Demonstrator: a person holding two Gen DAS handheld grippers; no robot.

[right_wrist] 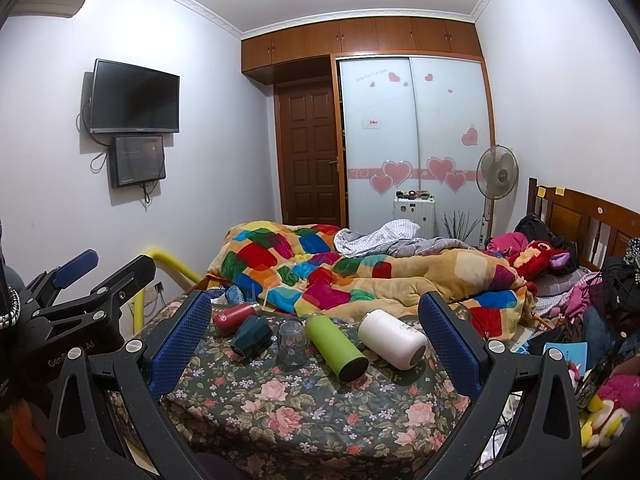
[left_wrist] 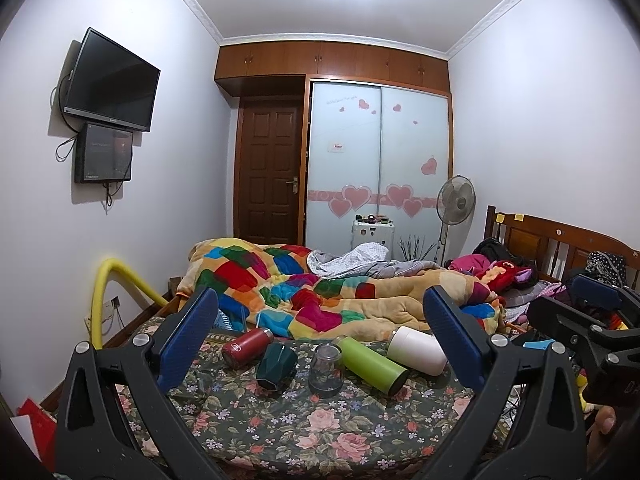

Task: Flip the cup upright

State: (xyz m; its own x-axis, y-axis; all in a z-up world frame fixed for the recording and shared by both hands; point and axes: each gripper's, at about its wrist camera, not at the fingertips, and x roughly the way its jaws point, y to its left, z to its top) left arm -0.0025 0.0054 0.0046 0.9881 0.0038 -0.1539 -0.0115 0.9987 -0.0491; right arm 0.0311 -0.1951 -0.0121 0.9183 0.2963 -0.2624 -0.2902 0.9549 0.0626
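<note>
Several cups lie on a floral bed sheet [left_wrist: 280,428]. A red bottle [left_wrist: 247,347] lies on its side, a dark green faceted cup [left_wrist: 277,366] is tipped over, a clear glass [left_wrist: 327,368] stands upside down, a green bottle [left_wrist: 372,364] and a white cup [left_wrist: 418,350] lie on their sides. The same things show in the right wrist view: red bottle [right_wrist: 235,317], green cup [right_wrist: 252,337], glass [right_wrist: 293,341], green bottle [right_wrist: 335,346], white cup [right_wrist: 392,338]. My left gripper [left_wrist: 320,336] and right gripper [right_wrist: 316,332] are open, empty, short of the cups.
A colourful patchwork quilt [left_wrist: 304,288] is heaped behind the cups. A yellow padded rail [left_wrist: 105,284] stands at the left. Clothes and toys [right_wrist: 592,312] clutter the right by the wooden headboard [right_wrist: 580,216]. A fan [right_wrist: 497,172] and wardrobe [right_wrist: 416,140] stand at the back.
</note>
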